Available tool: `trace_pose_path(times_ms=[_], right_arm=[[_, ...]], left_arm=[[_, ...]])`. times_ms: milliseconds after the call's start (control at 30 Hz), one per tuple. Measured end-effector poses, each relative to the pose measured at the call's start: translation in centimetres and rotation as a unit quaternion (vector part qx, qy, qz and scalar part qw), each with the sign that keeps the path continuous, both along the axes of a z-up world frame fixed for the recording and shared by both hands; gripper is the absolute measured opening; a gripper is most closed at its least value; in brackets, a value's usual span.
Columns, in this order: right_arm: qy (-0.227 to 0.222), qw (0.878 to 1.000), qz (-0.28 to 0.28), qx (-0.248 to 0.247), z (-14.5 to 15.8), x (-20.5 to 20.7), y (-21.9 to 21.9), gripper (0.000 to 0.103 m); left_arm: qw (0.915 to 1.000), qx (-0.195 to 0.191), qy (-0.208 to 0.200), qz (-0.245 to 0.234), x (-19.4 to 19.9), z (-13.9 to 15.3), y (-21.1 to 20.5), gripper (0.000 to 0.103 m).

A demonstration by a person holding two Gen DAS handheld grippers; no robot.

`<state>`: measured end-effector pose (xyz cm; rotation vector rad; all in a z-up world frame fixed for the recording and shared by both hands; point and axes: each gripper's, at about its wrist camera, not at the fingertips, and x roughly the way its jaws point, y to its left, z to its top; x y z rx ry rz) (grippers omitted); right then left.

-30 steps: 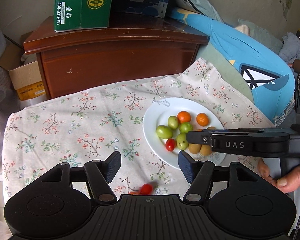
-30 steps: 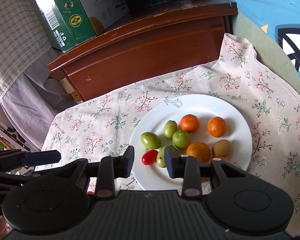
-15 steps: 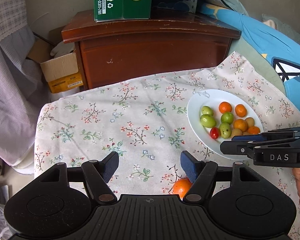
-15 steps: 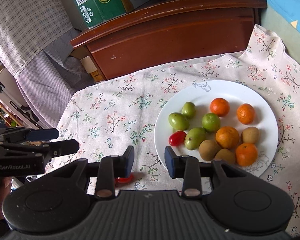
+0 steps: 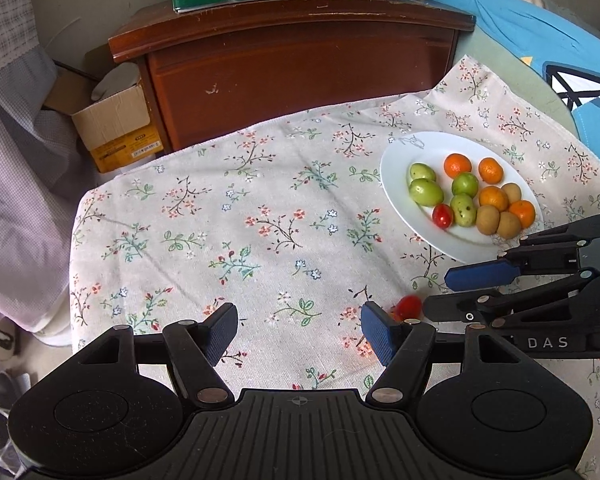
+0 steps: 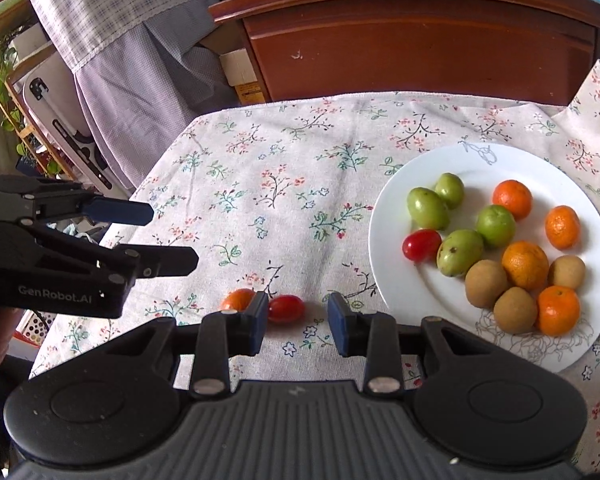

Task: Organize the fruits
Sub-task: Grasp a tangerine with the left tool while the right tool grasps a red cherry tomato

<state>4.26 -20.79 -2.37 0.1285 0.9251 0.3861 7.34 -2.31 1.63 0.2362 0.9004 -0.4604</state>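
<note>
Black, with blue pads, the right hand-held gripper (image 6: 298, 322) hangs low over the cloth (image 6: 284, 184), jaws apart and holding nothing. A red tomato (image 6: 286, 309) lies on the cloth just inside its left finger, perhaps touching the pad; the angle is too flat to be sure. Just beyond that finger, to the left, sits a small orange (image 6: 238, 299), partly hidden.

The left hand-held gripper (image 5: 298, 330) is spread wide and empty over bare cloth near the desk's front. In its own view the tomato (image 5: 409, 306) lies just outside its right finger, beside the tips of the right hand-held gripper (image 5: 452, 292) coming in from the right.

To the right stands the white plate (image 6: 384, 216), near the right finger but apart from it. It carries green fruits (image 6: 428, 208), a second tomato (image 6: 421, 243), oranges (image 6: 525, 265) and brown fruits (image 6: 486, 283), bunched toward its near right side.

The plate's near rim reaches close to the desk's front edge. Left of the plate the cloth lies open across the whole middle, out to its left edge, where it drops over the side. Behind, a wooden cabinet (image 5: 300, 64) stands against the far edge.
</note>
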Motion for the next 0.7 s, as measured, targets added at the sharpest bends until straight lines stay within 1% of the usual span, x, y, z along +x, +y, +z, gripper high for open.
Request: trace_pose_path(times_ms=[133,300,533,633,700], right_arm=[[0.003,1.0,-0.009,0.007,-0.6,0.3,0.1,0.034],[0.012,1.0,-0.012,0.012,-1.4,0.5,0.6,0.034],[-0.003,1.0,-0.009,0.003,-1.5,0.4,1.7,0.035],[-0.004,1.0,0.0,-0.004,-1.5,0.3,2.0,0.026],[-0.003,1.0,0.0,-0.004,-1.5,0.3,2.1,0.025]], left_arm=[[1.0,0.008,0.002,0.001,0.0,-0.3,-0.1,0.068],[0.9999,0.006,0.011,0.008,0.3,-0.5,0.0,0.068],[0.9999,0.005,0.015,0.005,0.3,-0.4,0.0,0.068],[0.9999,0.002,0.015,0.005,0.2,-0.4,0.1,0.068],[0.9999,-0.002,0.017,0.002,0.2,-0.4,0.1,0.068]])
